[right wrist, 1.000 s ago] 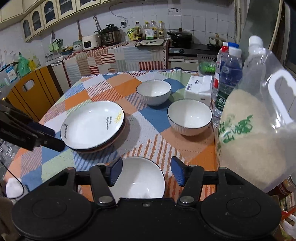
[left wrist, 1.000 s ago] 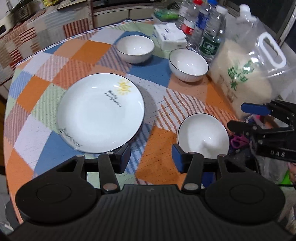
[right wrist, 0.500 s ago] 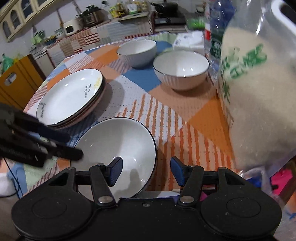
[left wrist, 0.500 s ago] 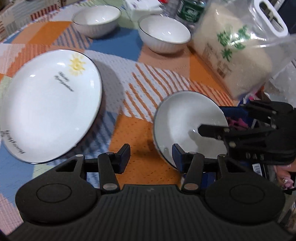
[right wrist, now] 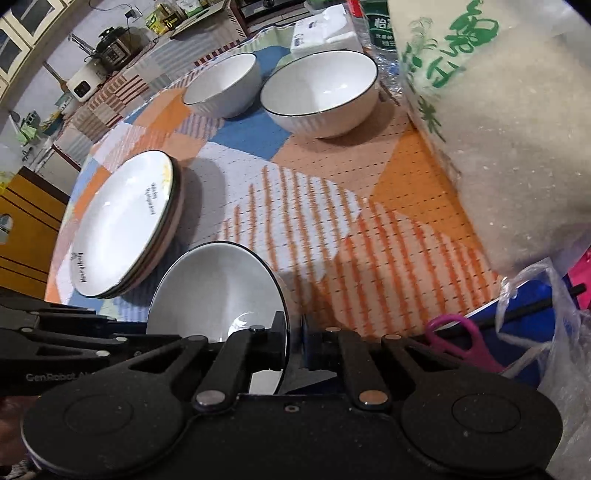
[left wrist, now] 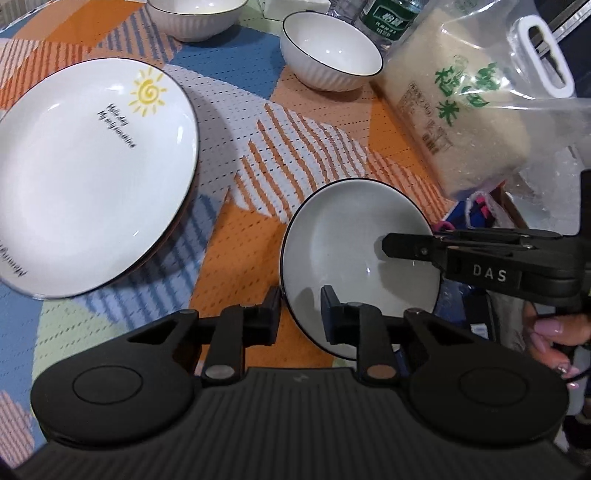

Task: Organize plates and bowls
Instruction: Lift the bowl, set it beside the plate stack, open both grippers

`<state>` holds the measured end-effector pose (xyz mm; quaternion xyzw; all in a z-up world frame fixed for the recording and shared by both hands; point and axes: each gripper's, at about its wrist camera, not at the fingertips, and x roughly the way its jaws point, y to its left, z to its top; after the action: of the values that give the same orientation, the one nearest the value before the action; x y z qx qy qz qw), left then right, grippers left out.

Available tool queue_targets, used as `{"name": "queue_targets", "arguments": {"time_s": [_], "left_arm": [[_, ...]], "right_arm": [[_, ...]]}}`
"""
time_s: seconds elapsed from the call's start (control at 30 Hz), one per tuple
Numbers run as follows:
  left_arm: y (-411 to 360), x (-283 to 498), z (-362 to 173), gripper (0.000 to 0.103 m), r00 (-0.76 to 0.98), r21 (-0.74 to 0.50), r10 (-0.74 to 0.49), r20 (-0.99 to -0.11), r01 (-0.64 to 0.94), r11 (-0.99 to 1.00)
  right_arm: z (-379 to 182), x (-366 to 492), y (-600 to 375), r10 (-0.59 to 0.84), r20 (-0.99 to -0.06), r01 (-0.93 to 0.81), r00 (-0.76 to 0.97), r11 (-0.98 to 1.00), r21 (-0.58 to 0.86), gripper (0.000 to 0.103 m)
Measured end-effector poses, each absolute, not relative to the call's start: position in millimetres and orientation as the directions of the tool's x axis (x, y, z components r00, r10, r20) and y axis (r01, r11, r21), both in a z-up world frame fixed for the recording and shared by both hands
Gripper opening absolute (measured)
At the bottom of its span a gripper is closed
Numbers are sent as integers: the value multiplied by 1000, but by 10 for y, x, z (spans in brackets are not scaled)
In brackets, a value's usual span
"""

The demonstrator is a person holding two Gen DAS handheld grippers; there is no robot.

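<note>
Bowl [left wrist: 354,251] sits at the tabletop's near edge, both the left gripper [left wrist: 300,314] and right gripper [right wrist: 294,345] having just closed onto opposite rim sections (thin glazed lip), so uneven lifting could slip it off the edge.

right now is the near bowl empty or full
Empty: the near bowl shows only bare white inside, with both claws gripping its rim.

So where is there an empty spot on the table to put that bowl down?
The widest bare cloth lies between the stack of plates, the two far bowls and the rice bag. It is crowded behind the far bowls, where bottles and a tissue pack stand. The near bowl is gripped by both the left gripper and the right gripper.
</note>
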<state>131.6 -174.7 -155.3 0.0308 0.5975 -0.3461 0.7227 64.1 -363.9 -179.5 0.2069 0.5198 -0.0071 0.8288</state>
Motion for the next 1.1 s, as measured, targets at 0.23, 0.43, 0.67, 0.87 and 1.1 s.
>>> {"name": "queue_targets", "arguments": {"time_s": [0.23,0.43,0.67,0.87,1.1], "left_arm": [[-1324,1269,-1348,19,21,-370,-435,-900,489,790],[-858,1251,-1313,19,18,-373,-419,-908,421,827],[-614,1201,-1485,19,39,-327,-365,-930,359,874],[-563,1223,-1666,19,24,-317,-343,-939,327,890],[-594,1226,-1666,18,24,-300,-326,-945,336,893]], "right_arm": [[-1669,650,-3321,280,-845,142,455,914,380,13],[-1647,760,-2933,355,-831,53,429,908,415,13],[-1786,844,-2602,387,-842,13,377,906,423,14],[-1911,929,-2484,378,-853,-6,361,915,403,14],[-1956,936,-2487,359,-846,-30,393,925,378,14]]}}
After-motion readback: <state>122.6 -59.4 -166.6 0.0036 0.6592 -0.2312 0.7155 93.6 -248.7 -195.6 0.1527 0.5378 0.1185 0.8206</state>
